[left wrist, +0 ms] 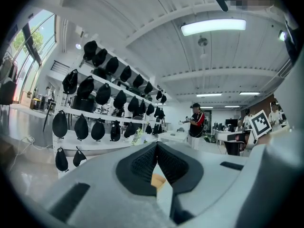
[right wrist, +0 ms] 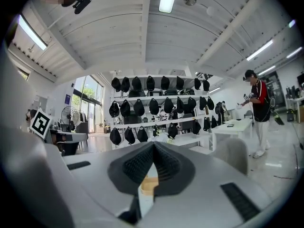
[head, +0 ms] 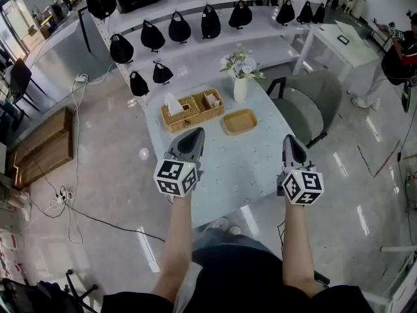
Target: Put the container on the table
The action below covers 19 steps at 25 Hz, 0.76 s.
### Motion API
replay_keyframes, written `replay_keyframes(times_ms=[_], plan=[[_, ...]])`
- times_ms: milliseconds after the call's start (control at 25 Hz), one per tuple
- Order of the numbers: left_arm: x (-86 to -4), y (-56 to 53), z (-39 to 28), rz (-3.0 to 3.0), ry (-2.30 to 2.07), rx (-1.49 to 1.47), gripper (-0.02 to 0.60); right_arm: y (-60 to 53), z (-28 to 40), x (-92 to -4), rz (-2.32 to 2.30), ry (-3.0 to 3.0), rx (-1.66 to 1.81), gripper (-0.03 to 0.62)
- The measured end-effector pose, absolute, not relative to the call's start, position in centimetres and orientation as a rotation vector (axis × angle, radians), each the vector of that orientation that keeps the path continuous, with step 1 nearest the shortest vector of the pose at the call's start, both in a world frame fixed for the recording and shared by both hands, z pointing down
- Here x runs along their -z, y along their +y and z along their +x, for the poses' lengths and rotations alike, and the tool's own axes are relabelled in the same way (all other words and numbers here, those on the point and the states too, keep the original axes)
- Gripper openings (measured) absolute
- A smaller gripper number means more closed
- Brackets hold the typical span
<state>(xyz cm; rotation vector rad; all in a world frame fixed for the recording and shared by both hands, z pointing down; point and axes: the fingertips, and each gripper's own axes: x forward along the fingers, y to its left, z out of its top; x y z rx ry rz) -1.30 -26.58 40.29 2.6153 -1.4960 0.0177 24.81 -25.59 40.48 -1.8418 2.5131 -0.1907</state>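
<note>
A shallow tan container [head: 239,121] lies on the pale table [head: 241,175], between a woven organizer basket [head: 192,111] and a white vase of flowers [head: 241,77]. My left gripper [head: 195,133] hovers level over the table's near left part, a short way short of the basket; its jaws meet at the tips with nothing in them [left wrist: 156,144]. My right gripper [head: 288,138] hangs over the table's right side, near the container, jaws also closed and empty [right wrist: 153,144]. A tan patch of the container [right wrist: 149,183] shows below the right jaws, and one [left wrist: 158,180] below the left jaws.
Two grey chairs [head: 306,109] stand at the table's right. White shelves with several black bags [head: 179,28] run behind it. A white side table [head: 339,44] and a person in red and black [left wrist: 196,122] are at the far right. Cables [head: 71,194] cross the floor at left.
</note>
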Motion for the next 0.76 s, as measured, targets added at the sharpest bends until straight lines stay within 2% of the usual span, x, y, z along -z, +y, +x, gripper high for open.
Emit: replay_keyframes(times_ms=[760], plan=[[-41.33,-27.36,-1.08,2.599,-1.476,-0.049,0.008,-26.42,24.49,-41.31,-1.836,2.539,0.224,-0.002]])
